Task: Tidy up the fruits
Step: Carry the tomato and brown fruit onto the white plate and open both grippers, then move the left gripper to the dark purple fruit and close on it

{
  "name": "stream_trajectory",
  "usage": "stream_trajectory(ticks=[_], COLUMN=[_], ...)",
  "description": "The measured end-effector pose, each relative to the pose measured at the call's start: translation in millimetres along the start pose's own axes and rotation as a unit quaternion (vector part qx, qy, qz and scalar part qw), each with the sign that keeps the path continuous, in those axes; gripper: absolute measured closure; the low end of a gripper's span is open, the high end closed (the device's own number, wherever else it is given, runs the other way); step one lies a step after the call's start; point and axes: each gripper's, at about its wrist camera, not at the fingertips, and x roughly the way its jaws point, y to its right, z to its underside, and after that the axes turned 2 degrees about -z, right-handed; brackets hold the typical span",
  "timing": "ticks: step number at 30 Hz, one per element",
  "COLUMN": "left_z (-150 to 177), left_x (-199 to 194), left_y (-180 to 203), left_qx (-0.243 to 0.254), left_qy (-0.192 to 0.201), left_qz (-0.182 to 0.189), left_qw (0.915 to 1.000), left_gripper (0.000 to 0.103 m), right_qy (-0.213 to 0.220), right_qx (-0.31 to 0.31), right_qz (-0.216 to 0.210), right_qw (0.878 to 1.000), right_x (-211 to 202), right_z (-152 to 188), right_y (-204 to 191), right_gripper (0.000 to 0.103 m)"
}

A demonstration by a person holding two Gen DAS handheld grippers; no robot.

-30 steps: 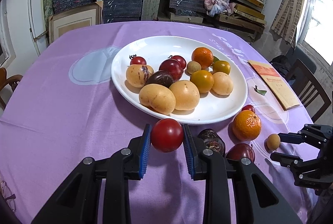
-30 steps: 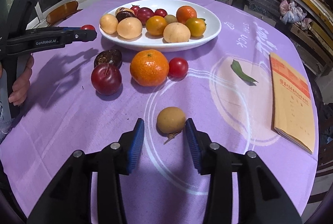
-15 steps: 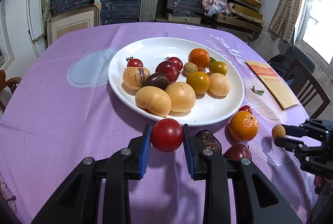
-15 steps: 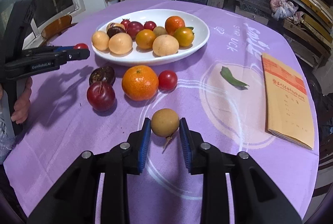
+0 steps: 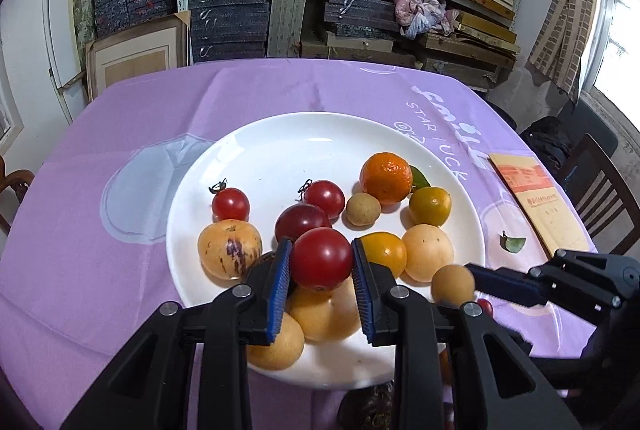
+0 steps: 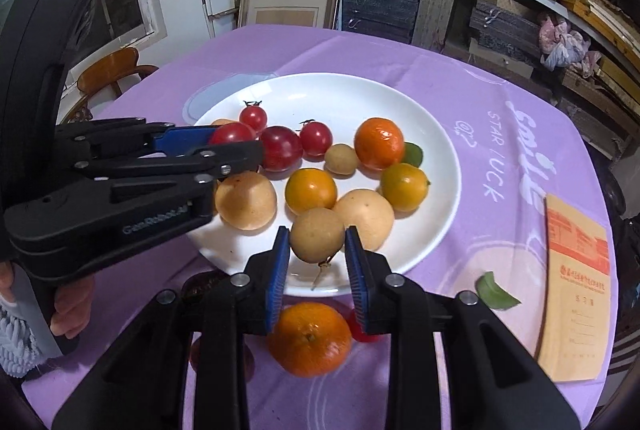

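our left gripper is clamped on a red tomato, our right gripper on a tan longan (both over the white plate).

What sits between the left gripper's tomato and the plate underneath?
Fruit does. The tomato hangs over two tan fruits and a dark plum on the plate, so no bare plate shows directly below; bare space lies farther back.
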Motion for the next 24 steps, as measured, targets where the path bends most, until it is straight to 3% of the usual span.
stream_trajectory(ticks=[4, 7, 10, 13, 17, 24], left_z=[-7, -9, -7, -3, 15, 65], left_x=[13, 14, 9, -5, -32, -54], left_y=[-3, -7, -10, -17, -21, -3], left_qx=[-0.005, -0.009, -0.015, -0.029, -0.020, 0.036], left_qy=[-0.005, 0.001, 0.004, 0.008, 0.019, 0.007], left_qz=[-0.005, -0.008, -0.007, -0.004, -0.003, -0.021], left_qw=[1.0000, 0.9999, 0.9999, 0.9996, 0.9996, 0.9991], left_gripper=[0.070, 0.060, 0.058, 0.048, 0.045, 0.045], right_qy=[0.000, 0.005, 0.015, 0.030, 0.051, 0.083], right_qx=[-0.011, -0.004, 0.000, 0.014, 0.027, 0.080], right_qz=[0.009, 0.004, 0.007, 0.005, 0.014, 0.012], right_qw=[1.000, 1.000, 1.000, 0.999, 0.998, 0.993], right_x=[13, 9, -1, -18, -44, -80], right_z=[1, 5, 9, 16, 35, 75], right_y=[-5, 0, 3, 8, 16, 42], right_gripper=[0.075, 0.074, 0.065, 0.058, 0.037, 0.026])
